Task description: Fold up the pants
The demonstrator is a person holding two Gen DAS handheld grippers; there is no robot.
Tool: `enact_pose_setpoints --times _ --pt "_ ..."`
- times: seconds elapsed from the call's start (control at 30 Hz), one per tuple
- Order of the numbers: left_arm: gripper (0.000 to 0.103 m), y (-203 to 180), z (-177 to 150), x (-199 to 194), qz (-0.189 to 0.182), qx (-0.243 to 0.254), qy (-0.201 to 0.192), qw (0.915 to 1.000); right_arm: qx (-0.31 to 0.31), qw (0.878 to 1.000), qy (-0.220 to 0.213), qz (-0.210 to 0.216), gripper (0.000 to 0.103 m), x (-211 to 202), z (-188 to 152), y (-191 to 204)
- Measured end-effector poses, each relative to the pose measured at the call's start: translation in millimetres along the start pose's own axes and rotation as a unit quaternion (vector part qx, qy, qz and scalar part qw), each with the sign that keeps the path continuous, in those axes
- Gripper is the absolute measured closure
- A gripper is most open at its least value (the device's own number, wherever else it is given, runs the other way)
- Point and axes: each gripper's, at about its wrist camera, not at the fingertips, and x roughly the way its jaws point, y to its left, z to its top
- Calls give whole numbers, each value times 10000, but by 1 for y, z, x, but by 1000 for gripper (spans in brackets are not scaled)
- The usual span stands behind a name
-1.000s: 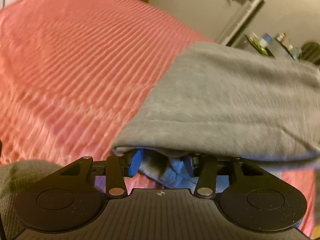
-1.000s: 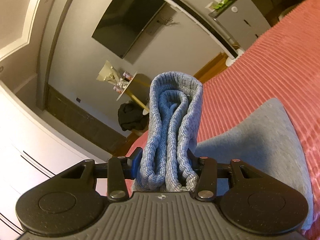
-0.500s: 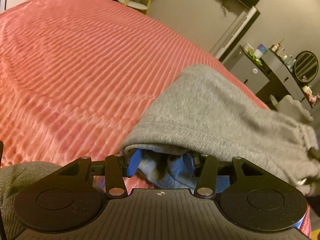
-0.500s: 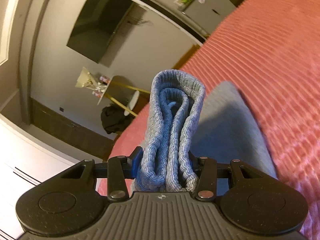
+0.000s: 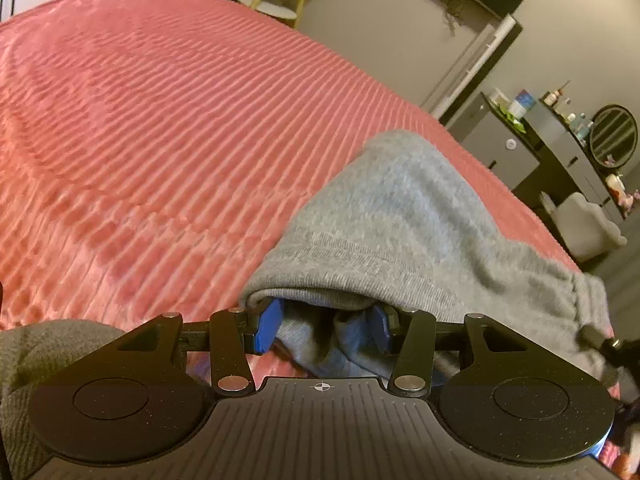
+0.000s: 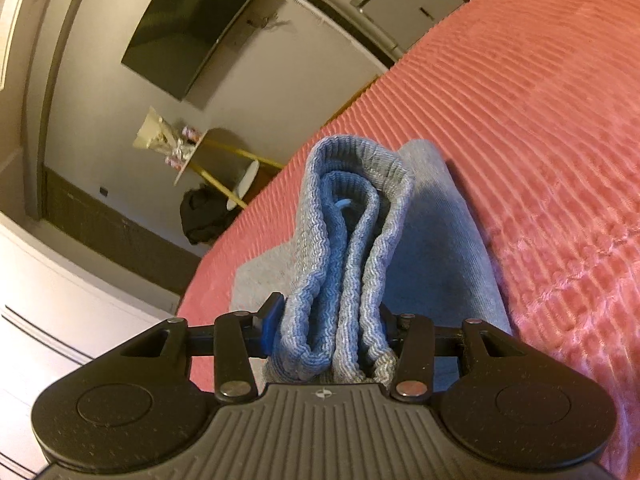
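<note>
The grey sweatpants (image 5: 408,220) lie partly folded on a pink ribbed bedspread (image 5: 160,128). My left gripper (image 5: 324,328) is shut on a bunched hem of the pants, and the grey cloth drapes over its blue pads. My right gripper (image 6: 336,332) is shut on the ribbed elastic waistband (image 6: 352,216), which stands up doubled between the fingers. The rest of the pants (image 6: 440,240) hangs down to the bedspread (image 6: 540,120) behind it. The other gripper's dark tip shows at the right edge of the left wrist view.
A wall-mounted TV (image 6: 192,32) and a small round side table with yellow legs (image 6: 240,176) stand beyond the bed. A grey cabinet (image 5: 500,148) and a dresser with bottles and a round mirror (image 5: 612,136) stand at the right. A grey sleeve (image 5: 24,360) shows at lower left.
Both grippers have moved with the pants still held. In the left wrist view the cloth has drawn back to the right, baring more bedspread. In the right wrist view the pants have dropped nearer the bed.
</note>
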Motion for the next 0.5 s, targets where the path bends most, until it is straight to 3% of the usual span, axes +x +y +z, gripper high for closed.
enact_pose_setpoints --times 0.13,0.27,0.4,0.5 --pt "50 -4 -2 1 52 99 -3 9999 236 9984 274 -425 46 11 -5 -18" --pt "49 -5 -2 3 82 100 22 9999 501 9978 285 -333 41 11 -8 -28" --pt "49 -4 -2 5 62 34 71 10000 367 9974 444 -432 34 19 -8 -25" --pt "48 -3 -1 6 42 1 81 10000 254 9970 486 -552 34 25 -9 -21"
